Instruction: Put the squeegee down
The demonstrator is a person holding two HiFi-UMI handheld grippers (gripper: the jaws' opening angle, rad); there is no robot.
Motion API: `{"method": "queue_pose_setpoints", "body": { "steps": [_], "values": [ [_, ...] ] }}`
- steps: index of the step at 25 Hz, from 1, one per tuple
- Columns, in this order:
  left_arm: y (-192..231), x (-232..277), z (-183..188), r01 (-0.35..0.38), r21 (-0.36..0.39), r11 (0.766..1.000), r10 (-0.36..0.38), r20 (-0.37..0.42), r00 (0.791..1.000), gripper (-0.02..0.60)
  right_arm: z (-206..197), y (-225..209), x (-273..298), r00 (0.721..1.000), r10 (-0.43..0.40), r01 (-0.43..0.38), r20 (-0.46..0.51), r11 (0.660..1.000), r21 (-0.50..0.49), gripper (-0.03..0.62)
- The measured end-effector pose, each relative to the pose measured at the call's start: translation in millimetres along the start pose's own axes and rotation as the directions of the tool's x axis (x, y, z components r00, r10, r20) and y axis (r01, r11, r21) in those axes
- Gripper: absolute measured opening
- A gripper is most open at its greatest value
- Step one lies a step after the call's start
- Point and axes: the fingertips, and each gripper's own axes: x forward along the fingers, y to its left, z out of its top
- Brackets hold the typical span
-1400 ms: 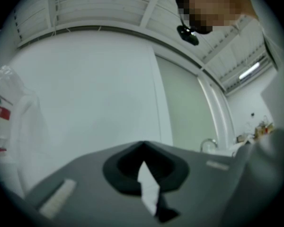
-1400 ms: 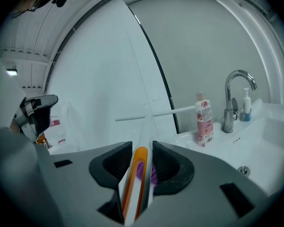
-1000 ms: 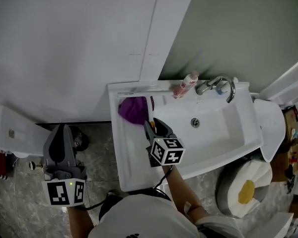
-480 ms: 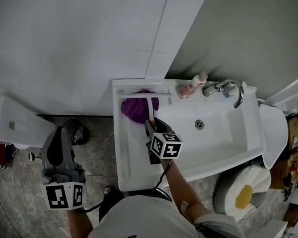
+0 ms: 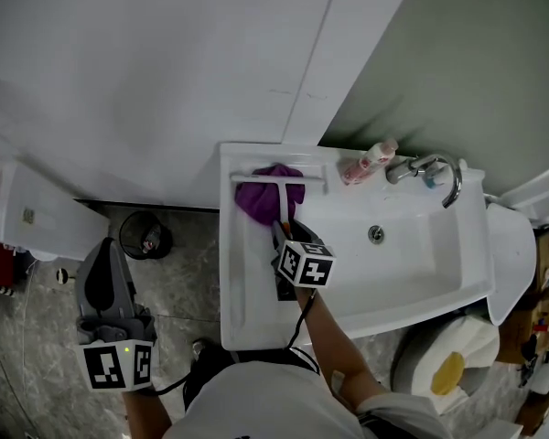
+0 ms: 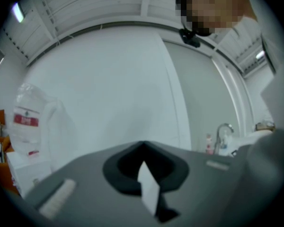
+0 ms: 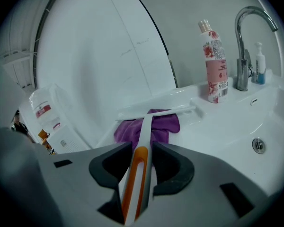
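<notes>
Squeegee (image 5: 281, 199) pinched by orange handle in right gripper (image 5: 283, 230) jaws, tilted downward with blade over purple cloth (image 5: 256, 201) at sink (image 5: 231, 309) back ledge, likely for setting down there. Left gripper (image 5: 106, 251) jaws pressed together, empty, held low beside sink.

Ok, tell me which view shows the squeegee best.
The right gripper view. The squeegee runs its full length there, orange-and-white handle clamped between the fingers, blade across the purple cloth. The head view shows it small from above, handle end hidden under the right gripper. The left gripper view does not show it.
</notes>
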Motion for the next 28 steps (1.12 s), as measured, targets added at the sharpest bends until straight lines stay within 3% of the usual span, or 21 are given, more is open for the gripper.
{"method": "queue_pose_setpoints", "body": {
  "steps": [16, 28],
  "values": [
    [5.3, -15.2, -0.9, -0.03, 0.003, 1.0, 0.03, 0.001, 1.0, 0.008, -15.4, -1.5, 14.7, 0.996, -0.027, 0.021, -0.09, 0.998, -0.066, 0.143],
    [4.9, -9.2, 8.6, 0.049, 0.001, 0.999, -0.049, 0.037, 0.998, 0.008, 4.3, 8.4, -15.7, 0.998, -0.05, 0.052, 0.022, 0.997, -0.064, 0.172]
  ]
}}
